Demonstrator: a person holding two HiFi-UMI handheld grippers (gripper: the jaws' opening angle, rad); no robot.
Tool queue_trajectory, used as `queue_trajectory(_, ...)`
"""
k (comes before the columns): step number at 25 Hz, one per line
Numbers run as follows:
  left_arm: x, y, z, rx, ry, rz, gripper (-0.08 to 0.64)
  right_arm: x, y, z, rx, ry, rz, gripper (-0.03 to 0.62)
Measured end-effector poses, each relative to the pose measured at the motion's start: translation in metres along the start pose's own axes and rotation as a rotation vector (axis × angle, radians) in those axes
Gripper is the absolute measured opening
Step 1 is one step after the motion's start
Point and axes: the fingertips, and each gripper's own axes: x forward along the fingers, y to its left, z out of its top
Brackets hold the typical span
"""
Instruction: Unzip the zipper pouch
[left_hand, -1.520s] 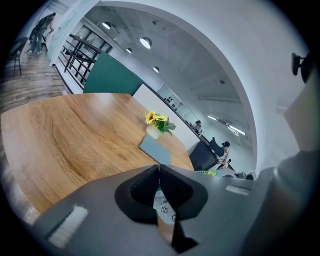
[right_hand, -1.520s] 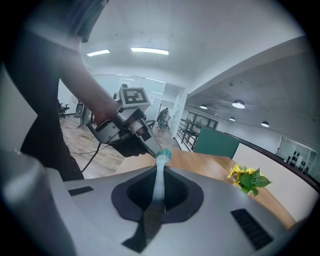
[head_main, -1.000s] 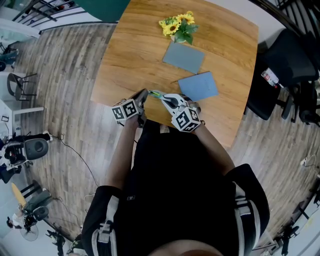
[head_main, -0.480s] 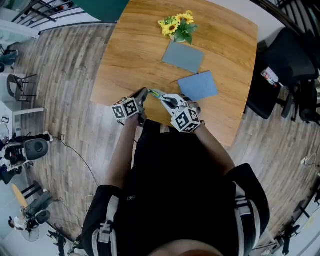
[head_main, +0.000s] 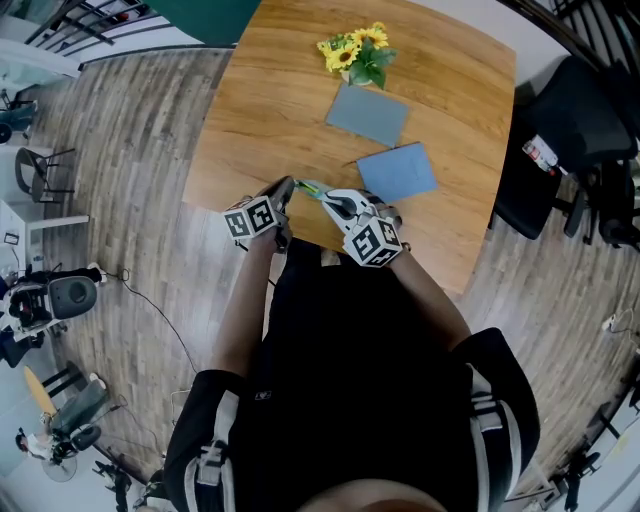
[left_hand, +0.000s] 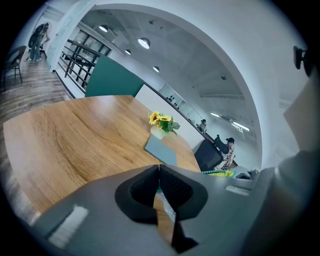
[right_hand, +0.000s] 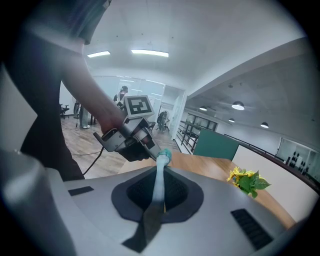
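A small pale-teal and yellow-green zipper pouch (head_main: 312, 188) hangs in the air over the near edge of the wooden table (head_main: 270, 100), stretched between both grippers. My left gripper (head_main: 291, 185) is shut on its left end. In the left gripper view the left gripper (left_hand: 159, 175) has its pads pressed together, with a thin teal sliver below them. The right gripper (right_hand: 159, 187) is shut on the pouch (right_hand: 160, 172), which shows edge-on as a pale strip running to the left gripper (right_hand: 155, 152). The pouch (left_hand: 220, 173) shows again at the right of the left gripper view.
A vase of yellow flowers (head_main: 358, 52) stands at the table's far side. Two flat blue-grey pouches (head_main: 368, 113) (head_main: 397, 172) lie between it and the grippers. A black chair (head_main: 570, 130) stands to the right of the table. Wooden floor surrounds it.
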Motion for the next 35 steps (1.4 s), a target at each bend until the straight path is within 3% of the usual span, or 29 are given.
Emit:
queue_trajectory(17, -0.019, 0.022, -0.003, -0.033, -0.018, 0.070, 0.002, 0.000, 0.006, 0.008, 0.002, -0.020, 0.009, 0.006)
queue_trajectory(35, -0.036, 0.040, -0.004, -0.056, -0.044, 0.086, 0.003, 0.001, 0.013, 0.023, 0.001, -0.037, 0.018, 0.006)
